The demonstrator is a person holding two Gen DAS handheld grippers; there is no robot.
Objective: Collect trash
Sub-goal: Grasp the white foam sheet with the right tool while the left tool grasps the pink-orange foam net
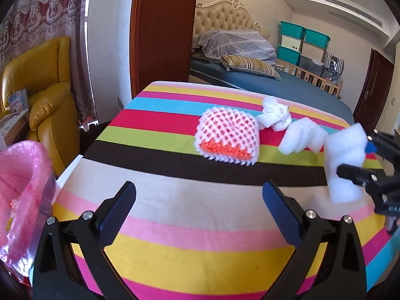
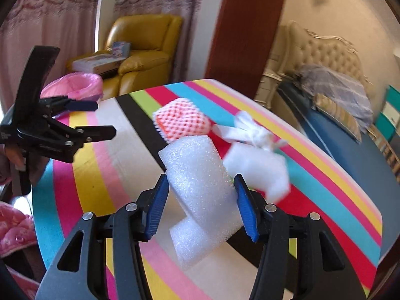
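Note:
My right gripper (image 2: 200, 178) is shut on a folded white foam sheet (image 2: 195, 157), with the blue pads pressing its sides and the sheet raised off the cloth. The left wrist view shows that gripper (image 1: 355, 153) and the foam sheet (image 1: 342, 145) at the right edge. My left gripper (image 1: 200, 187) is open and empty over the striped table (image 1: 175, 225). A red-and-white foam net (image 1: 227, 135), a knotted white bag (image 1: 275, 115) and another white foam scrap (image 1: 300, 137) lie on the table. A pink-lined bin (image 1: 22, 175) stands at its left end.
A yellow armchair (image 1: 37, 87) with boxes on it stands beyond the bin. A dark wooden door frame (image 1: 162, 30) rises behind the table. A blue bed (image 1: 287, 85) with pillows and stacked teal storage boxes (image 1: 300, 42) lies past the far edge.

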